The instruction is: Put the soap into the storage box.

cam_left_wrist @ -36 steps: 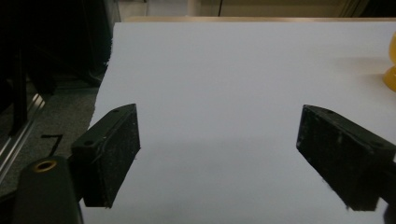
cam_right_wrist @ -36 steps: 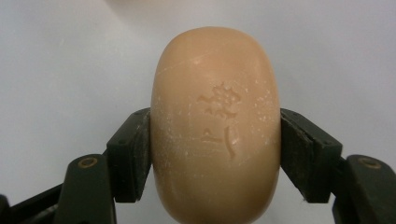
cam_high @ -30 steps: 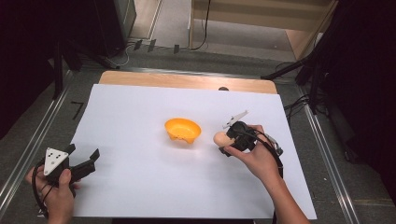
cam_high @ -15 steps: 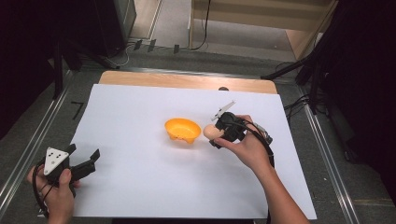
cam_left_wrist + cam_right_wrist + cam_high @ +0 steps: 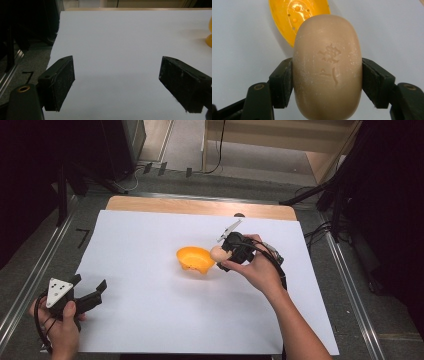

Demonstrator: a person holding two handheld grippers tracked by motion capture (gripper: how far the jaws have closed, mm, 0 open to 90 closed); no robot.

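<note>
A beige oval bar of soap (image 5: 328, 65) with a stamped mark is clamped between the pads of my right gripper (image 5: 328, 80). From above, the soap (image 5: 217, 253) hangs just over the right rim of an orange perforated soap dish (image 5: 195, 260), with the right gripper (image 5: 223, 254) shut on it. The dish (image 5: 294, 15) lies right behind the soap in the right gripper view. At the near left of the sheet, a hand holds my left gripper (image 5: 90, 282). Its jaws stand apart over bare paper (image 5: 117, 75) with nothing between them.
A large white sheet (image 5: 150, 320) covers the wooden table (image 5: 200, 206). Metal rails run along both sides, and dark stands and cables lie beyond the far edge. An orange edge of the dish (image 5: 209, 37) shows at the right border of the left gripper view.
My right gripper has carried the soap leftward and a little up, from beside the dish to its right rim. The left hand has stayed put.
</note>
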